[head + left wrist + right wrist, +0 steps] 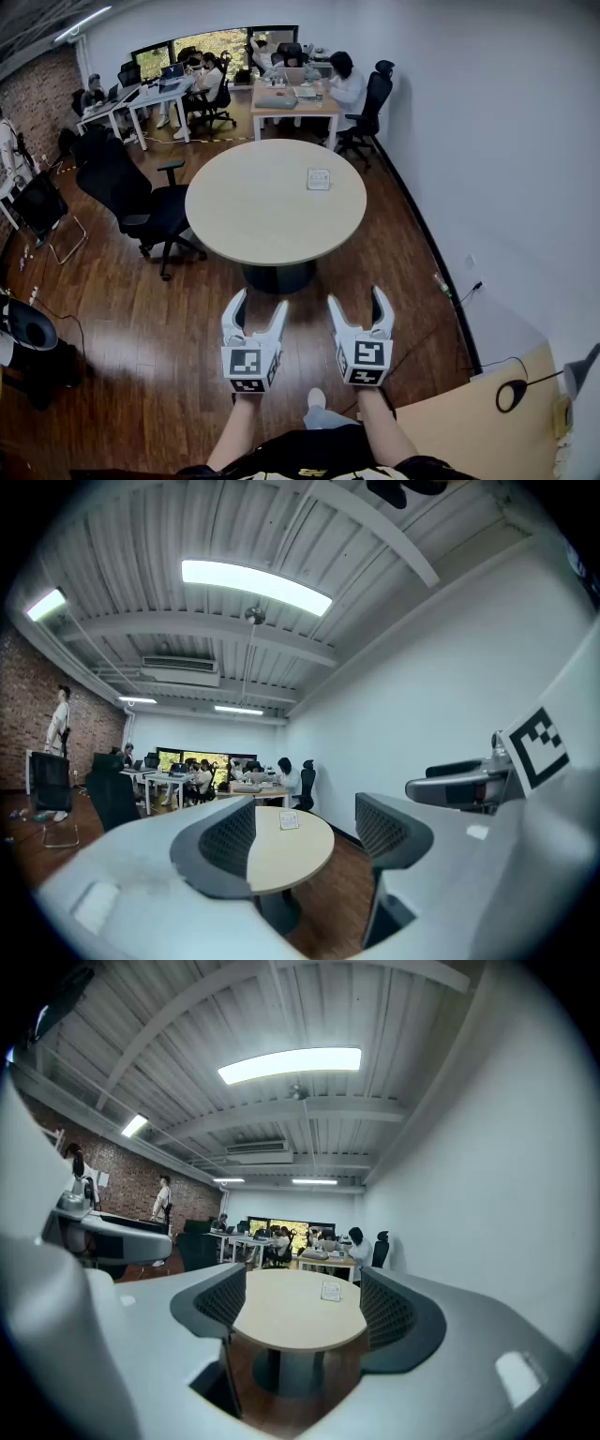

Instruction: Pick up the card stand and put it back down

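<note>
A small card stand with a printed card sits upright on the round beige table, toward its far right side. It also shows small in the left gripper view as the card stand and in the right gripper view as the card stand. My left gripper and right gripper hang side by side over the wooden floor, well short of the table's near edge. Both stand open with nothing between their jaws.
A black office chair stands at the table's left. Desks with seated people fill the far end of the room. A white wall runs along the right, with a beige surface at my near right.
</note>
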### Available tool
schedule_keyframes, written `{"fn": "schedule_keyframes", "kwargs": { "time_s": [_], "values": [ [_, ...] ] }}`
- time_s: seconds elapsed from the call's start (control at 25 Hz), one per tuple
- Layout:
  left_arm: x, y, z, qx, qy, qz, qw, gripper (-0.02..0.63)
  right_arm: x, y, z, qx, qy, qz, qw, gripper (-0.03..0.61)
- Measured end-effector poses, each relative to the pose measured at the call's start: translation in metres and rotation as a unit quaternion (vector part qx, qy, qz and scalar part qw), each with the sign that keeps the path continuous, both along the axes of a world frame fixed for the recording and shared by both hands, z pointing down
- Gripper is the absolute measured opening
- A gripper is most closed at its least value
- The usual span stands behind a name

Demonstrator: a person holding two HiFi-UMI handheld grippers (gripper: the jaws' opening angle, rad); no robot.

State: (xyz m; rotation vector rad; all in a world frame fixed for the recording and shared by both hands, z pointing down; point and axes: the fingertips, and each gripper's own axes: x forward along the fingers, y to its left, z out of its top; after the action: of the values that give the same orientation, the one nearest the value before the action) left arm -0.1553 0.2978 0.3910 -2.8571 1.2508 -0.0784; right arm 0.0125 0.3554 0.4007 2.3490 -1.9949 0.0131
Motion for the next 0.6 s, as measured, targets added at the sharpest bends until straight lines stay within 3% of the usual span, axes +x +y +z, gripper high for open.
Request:
{"fn": "schedule_keyframes", "kwargs": {
  "time_s": [0.28,0.6],
  "values": [
    [0.085,-0.071,-0.008,0.011,-0.004,0.006,0.9999,0.334,0.066,-0.072,-0.015,0.011,0.006,-0.032,0.999,0.377],
    [0.131,-0.135,0.004,0.002,-0.024,0.008,0.9997,0.333,0.104,-0.146,0.008,-0.011,-0.027,-0.064,0.998,0.360]
  ]
}}
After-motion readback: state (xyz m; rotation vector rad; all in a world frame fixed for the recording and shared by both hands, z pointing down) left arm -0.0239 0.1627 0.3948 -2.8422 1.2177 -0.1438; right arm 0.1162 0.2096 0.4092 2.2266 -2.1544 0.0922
